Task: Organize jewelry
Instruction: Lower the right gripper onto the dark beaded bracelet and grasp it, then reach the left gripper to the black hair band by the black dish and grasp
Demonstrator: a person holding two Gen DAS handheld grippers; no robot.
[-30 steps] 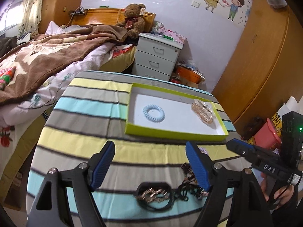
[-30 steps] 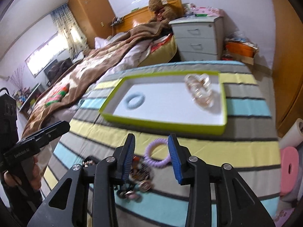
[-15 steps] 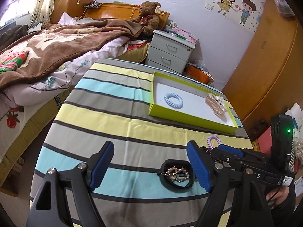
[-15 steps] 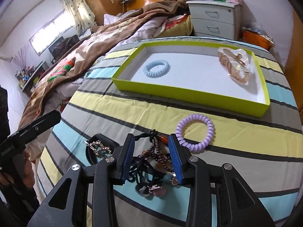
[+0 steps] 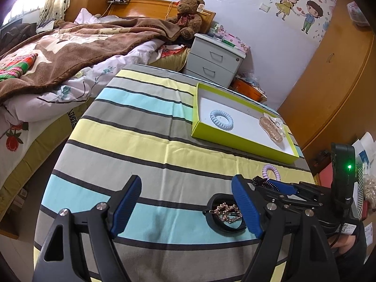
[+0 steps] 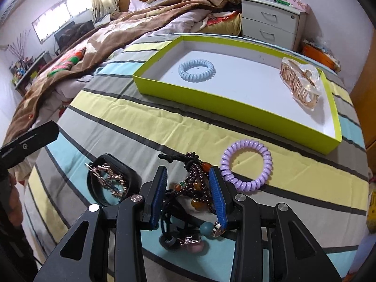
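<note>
Tray: shallow lime-green cardboard tray [image 6: 235, 104] with a white floor, sitting on the striped tablecloth [image 6: 145, 117] at 12 o'clock
Inside it: pale blue spiral hair tie [image 6: 196, 70], plus a clear amber claw clip [image 6: 299, 84] at the tray's 3 o'clock end
Right gripper [image 6: 188, 195]: blue ribbed pads partly closed around a tangle of dark bead bracelets [image 6: 197, 183], can't tell if it's actually pinching
Purple coil tie [image 6: 246, 164]: on the cloth at 2 o'clock of those pads
Left gripper [image 5: 185, 206]: spread wide, holding nothing
Black oval dish [image 5: 225, 215]: glossy, gold rhinestone clip [image 5: 226, 211] inside

- My striped table [image 6: 164, 122] holds a green tray [image 6: 235, 103].
- A purple hair ring [image 6: 246, 162] lies near it.
- A bead string [image 6: 197, 178], a black band [image 6: 110, 181] with a gold clip [image 6: 110, 179] on it.
</note>
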